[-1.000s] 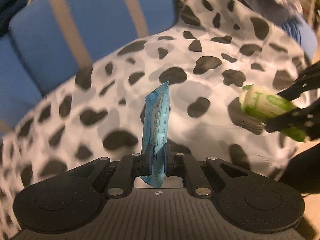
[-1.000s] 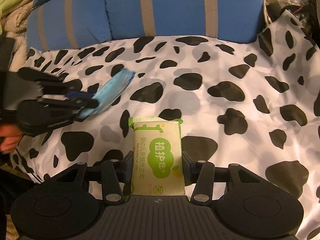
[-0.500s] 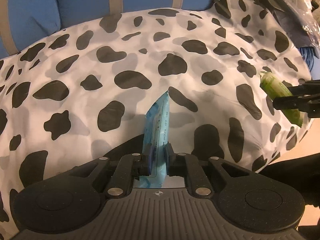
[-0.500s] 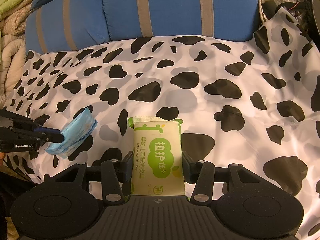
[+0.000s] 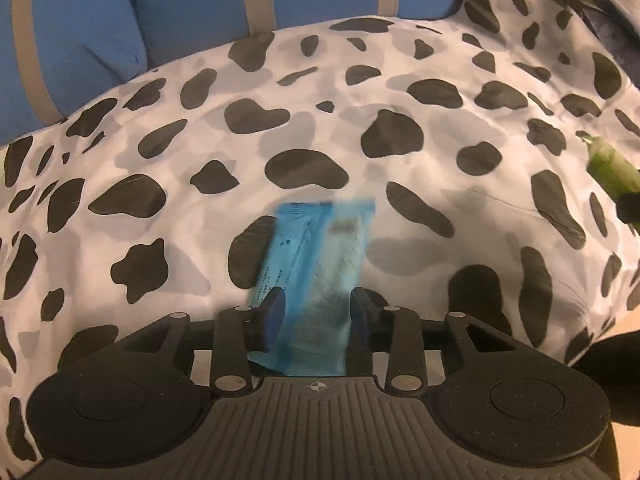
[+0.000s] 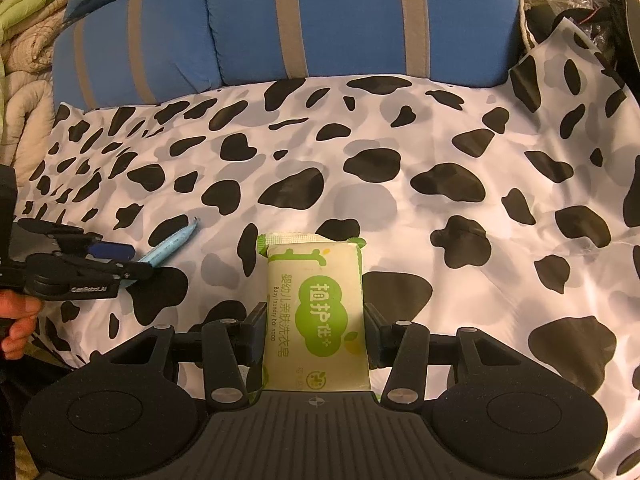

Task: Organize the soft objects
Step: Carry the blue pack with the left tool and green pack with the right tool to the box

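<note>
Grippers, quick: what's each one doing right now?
Left gripper: jaws opening, blue packet loose between them.
Right gripper: shut on green soap pack.

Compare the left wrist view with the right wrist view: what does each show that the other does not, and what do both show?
Only the left wrist view shows the blue packet's broad face, blurred, lying between the left gripper's opening jaws, pads apart from it.

Only the right wrist view shows the soap's printed green and cream front clamped in the right gripper, a hand holding the left gripper, and quilts at far left.

Both show the spotted cloth, the blue cushions, the packet and the soap.
</note>
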